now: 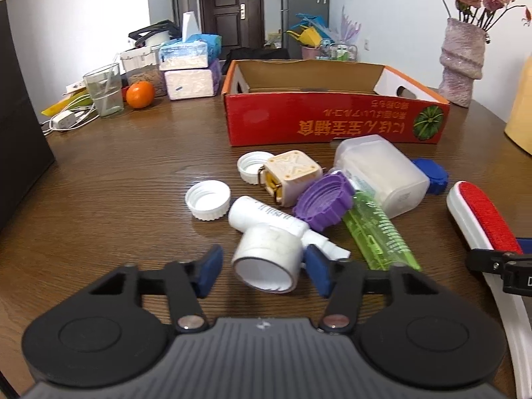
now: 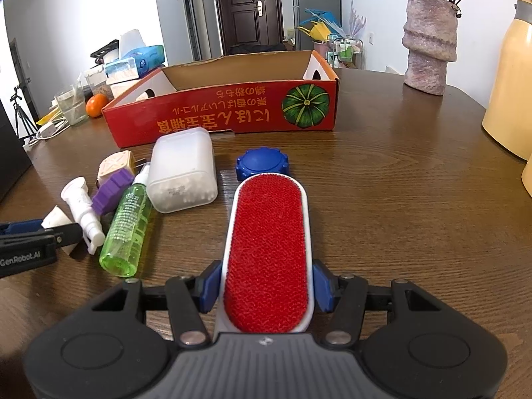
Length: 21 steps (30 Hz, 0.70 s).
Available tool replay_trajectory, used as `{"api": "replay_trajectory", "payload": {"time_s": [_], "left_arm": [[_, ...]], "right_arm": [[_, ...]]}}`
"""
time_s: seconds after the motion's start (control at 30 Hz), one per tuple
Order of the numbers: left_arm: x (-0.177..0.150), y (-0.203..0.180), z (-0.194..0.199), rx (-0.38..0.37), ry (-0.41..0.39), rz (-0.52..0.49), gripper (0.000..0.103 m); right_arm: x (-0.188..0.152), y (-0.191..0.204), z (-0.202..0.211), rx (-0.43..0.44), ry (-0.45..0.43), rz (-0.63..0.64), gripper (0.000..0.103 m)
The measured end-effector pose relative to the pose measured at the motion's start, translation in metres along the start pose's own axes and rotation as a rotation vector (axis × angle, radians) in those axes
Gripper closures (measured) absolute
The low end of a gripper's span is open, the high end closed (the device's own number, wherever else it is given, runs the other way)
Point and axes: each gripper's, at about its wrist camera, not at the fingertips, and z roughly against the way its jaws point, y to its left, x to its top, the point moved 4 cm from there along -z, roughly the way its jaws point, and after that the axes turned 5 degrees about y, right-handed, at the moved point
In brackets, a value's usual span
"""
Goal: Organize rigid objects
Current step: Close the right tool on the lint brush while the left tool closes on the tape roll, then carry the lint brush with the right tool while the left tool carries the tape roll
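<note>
the left gripper point(image 1: 264, 271) stands wide open around a white pipe fitting point(image 1: 266, 249) at lower centre, one pad touching it. the right gripper point(image 2: 266, 287) clasps a red lint brush point(image 2: 267, 249) mid-frame, below the red cardboard box point(image 2: 219, 113).

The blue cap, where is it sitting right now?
In the right wrist view the blue cap lies on the table just beyond the tip of the red lint brush, right of the white container, before the red box.

Left gripper point(image 1: 262, 271) agape (right gripper point(image 2: 266, 286) clamped)
</note>
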Motion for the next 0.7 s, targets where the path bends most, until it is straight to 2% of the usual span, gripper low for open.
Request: {"api": "replay_trajectory", "payload": {"time_s": [0.4,0.7], "left_arm": [[0.003,0.0,0.02,-0.014,-0.042,0.013,0.055],[0.018,0.0,0.047,-0.004,-0.091,0.037,0.055]], "right_arm": [[-0.002,0.0,0.016,0.003,-0.021,0.006,0.048],[0.01,0.003,0.043,0.011,-0.073,0.022,0.048]]}}
